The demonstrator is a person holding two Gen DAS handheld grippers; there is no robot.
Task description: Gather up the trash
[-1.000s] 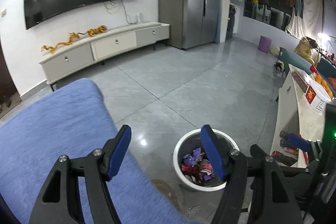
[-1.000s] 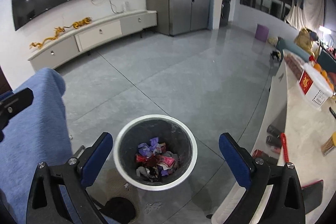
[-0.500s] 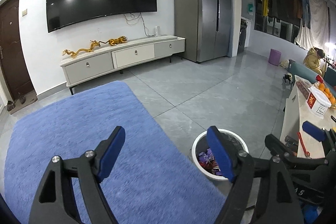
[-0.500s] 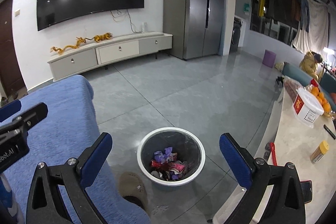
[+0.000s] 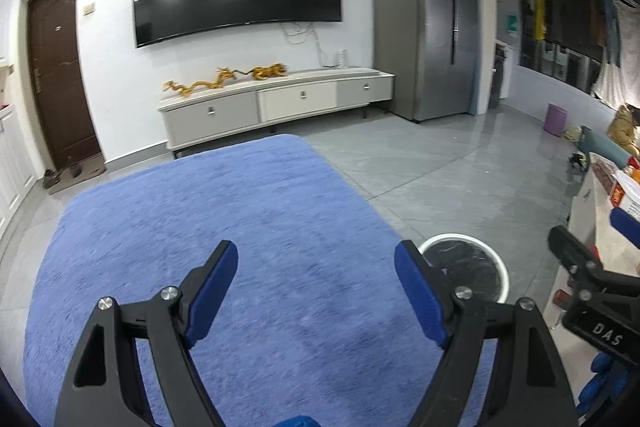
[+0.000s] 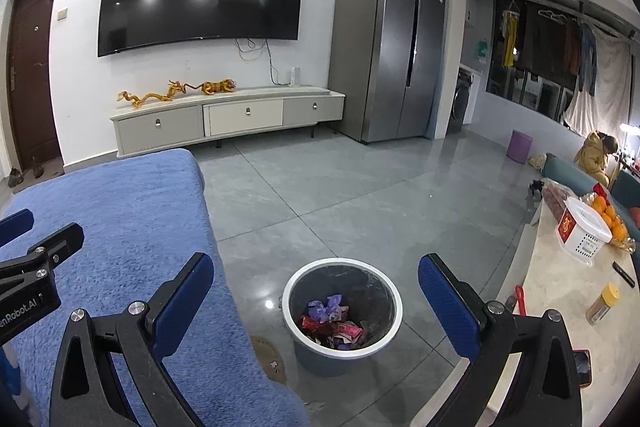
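**Both grippers empty, bin on the floor ahead**

Trash bin (image 6: 342, 311): round, grey body, white rim, standing upright on the grey tile floor (image 6: 360, 195). Inside is a small heap of wrappers (image 6: 332, 323), purple, red and pink, low at the bottom; most of the dark inner wall is bare.

Right gripper (image 6: 314, 303): jaws spread wide, nothing between the blue pads. The bin sits ahead of and below the gap, roughly centred between the jaws, not touching either.

Left gripper (image 5: 316, 291): jaws have just been opening and now stand released, nothing between them. Only blue blanket (image 5: 224, 227) shows through the gap. In the left wrist view the bin (image 5: 466, 267) is just outside the right-hand jaw, partly hidden behind it; contents not readable there.

Edges and room:
- The blanket edge runs just left of the bin in the right wrist view, close to the rim. Whether they touch, can't tell.
- A pale countertop (image 6: 560, 291) edge lies right of the right-hand jaw, with a spice jar (image 6: 602, 303), a white basket (image 6: 584, 231) and oranges (image 6: 610, 217) on it.
- Past the bin, open tile all the way to the TV cabinet (image 6: 228, 123) and the fridge (image 6: 388, 47).
- A small brown mat (image 6: 268, 357) lies on the floor beside the bin base, at the blanket edge.
- A person in a yellow coat (image 6: 596, 157) sits far right, well apart from both grippers.
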